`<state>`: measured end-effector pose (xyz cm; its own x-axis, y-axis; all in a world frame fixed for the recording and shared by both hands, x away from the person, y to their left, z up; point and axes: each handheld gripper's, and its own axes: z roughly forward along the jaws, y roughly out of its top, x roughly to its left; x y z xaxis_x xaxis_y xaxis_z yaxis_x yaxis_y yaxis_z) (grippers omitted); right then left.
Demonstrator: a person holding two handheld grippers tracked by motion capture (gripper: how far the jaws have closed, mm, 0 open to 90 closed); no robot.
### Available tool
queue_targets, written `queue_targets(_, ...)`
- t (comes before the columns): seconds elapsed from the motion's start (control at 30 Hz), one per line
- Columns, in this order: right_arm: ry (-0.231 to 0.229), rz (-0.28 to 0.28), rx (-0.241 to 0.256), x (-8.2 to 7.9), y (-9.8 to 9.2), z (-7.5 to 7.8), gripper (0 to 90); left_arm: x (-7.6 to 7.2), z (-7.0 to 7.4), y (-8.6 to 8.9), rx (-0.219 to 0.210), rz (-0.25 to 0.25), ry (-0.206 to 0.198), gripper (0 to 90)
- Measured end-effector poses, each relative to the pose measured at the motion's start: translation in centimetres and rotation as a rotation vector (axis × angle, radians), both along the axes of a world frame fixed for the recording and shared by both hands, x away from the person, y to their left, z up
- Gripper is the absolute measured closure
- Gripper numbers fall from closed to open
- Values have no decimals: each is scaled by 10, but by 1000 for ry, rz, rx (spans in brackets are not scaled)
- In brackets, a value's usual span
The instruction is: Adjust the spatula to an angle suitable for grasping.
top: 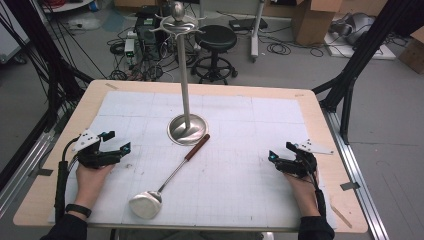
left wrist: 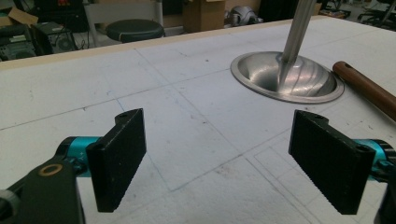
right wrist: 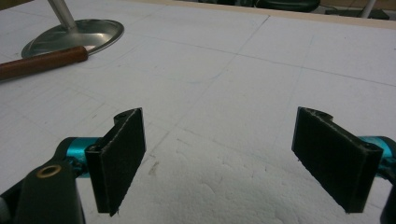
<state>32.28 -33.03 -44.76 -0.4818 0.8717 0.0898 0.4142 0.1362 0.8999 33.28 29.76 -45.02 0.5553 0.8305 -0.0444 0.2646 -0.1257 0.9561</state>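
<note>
My left gripper (top: 116, 141) has its jaws spread wide, nothing between them; my right gripper (top: 281, 151) likewise (both over the white mat (top: 240, 150)); between the two lies the ladle (top: 165, 183), its wooden handle touching the stand (top: 187, 127) base beyond my jaws.

Stand (top: 187, 127) sits mid-table (top: 320, 125), ladle (top: 165, 185) lies in front of it, handle end touching the base; grippers well apart either side.
</note>
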Motion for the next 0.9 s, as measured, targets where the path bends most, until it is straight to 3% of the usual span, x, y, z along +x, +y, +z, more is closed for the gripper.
queue_targets(0.6, 0, 1, -3, 1, 0, 0, 168, 0, 0, 0, 3, -2, -1, 192)
queue_targets(0.9, -4, 3, -18, 0, 1, 0, 168, -1, 0, -3, 31, -11, -10, 184)
